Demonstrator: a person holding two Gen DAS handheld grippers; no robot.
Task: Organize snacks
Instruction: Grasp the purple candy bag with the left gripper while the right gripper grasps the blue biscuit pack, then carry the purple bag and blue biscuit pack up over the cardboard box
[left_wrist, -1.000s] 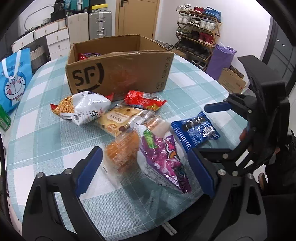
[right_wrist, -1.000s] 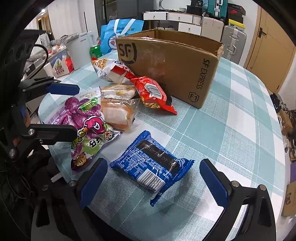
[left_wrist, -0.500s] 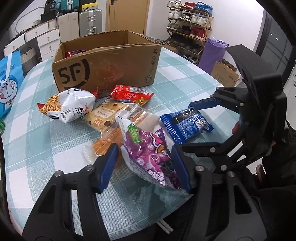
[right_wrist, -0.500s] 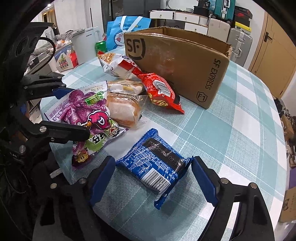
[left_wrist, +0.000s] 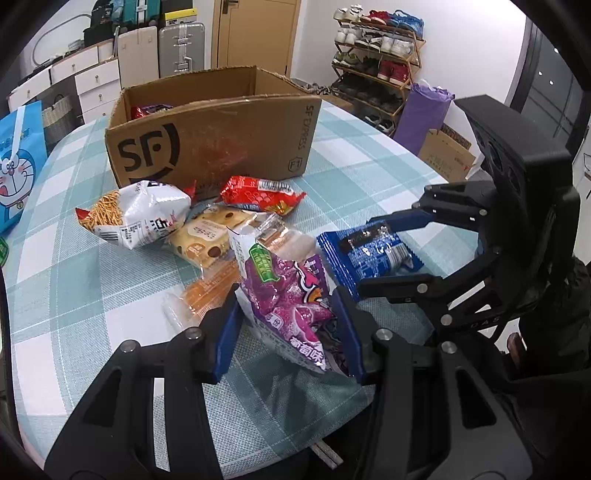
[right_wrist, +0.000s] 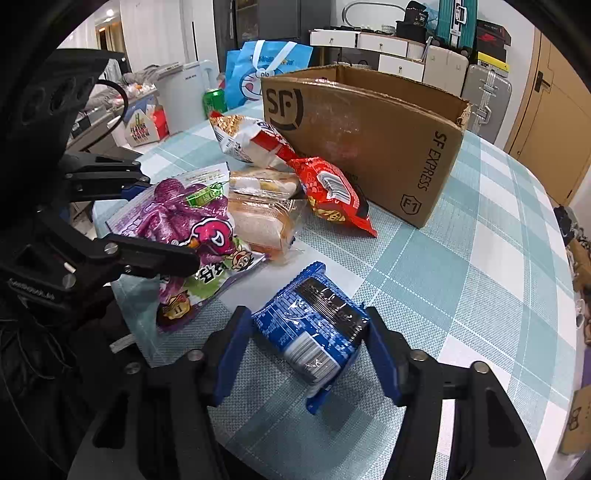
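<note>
Snacks lie loose on a checked tablecloth (left_wrist: 88, 295) before an open SF Express cardboard box (left_wrist: 221, 144), from left to right a white bag of fried noodle sticks (left_wrist: 136, 214), a chocolate-chip bun pack (left_wrist: 205, 236), a clear bread pack (right_wrist: 266, 225) and a red snack packet (left_wrist: 258, 194). The left gripper (left_wrist: 286, 328) is closing, its blue pads pressing both sides of the purple grape gummy bag (left_wrist: 288, 295) near the table's front edge. Just right of that, the right gripper (right_wrist: 310, 354) is closing too, its pads touching the blue cookie packet (right_wrist: 314, 325), which rests on the cloth.
</note>
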